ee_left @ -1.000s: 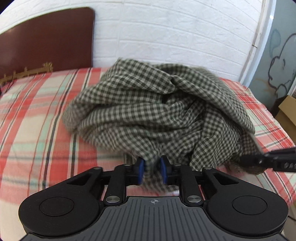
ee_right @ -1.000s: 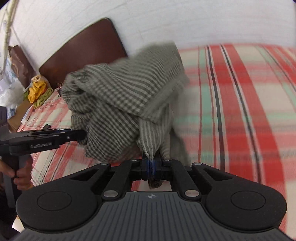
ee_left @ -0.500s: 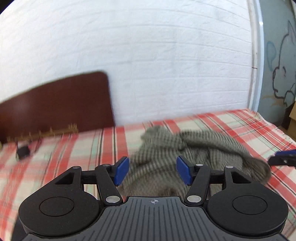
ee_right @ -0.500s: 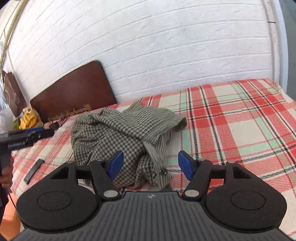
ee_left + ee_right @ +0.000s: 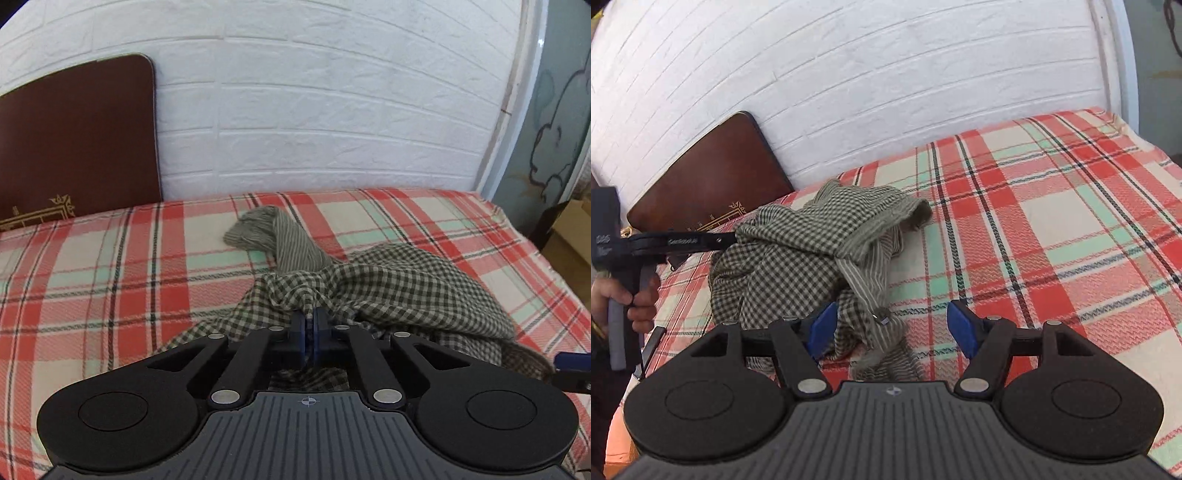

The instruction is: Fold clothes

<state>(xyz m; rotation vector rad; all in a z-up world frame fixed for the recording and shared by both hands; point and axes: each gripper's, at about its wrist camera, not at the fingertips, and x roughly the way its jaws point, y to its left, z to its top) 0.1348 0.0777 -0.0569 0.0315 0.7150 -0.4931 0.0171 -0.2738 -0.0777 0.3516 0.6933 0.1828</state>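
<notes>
The checked shirt [image 5: 798, 254] lies in a crumpled heap on the bed [image 5: 1052, 221]. Your left gripper [image 5: 309, 326] has its fingers pressed together, pinching the shirt's cloth. Your right gripper [image 5: 892, 326] has its fingers spread wide, holding nothing, just above the shirt's edge.

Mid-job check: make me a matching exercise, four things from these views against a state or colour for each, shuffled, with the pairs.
1. left gripper
2. right gripper
3. checked garment
4. bedsheet

A. red and green plaid
B. jaws apart, nothing pinched
C. crumpled in a heap
D. shut on cloth

Pairs: 1-D, 2-B, 3-C, 4-A
</notes>
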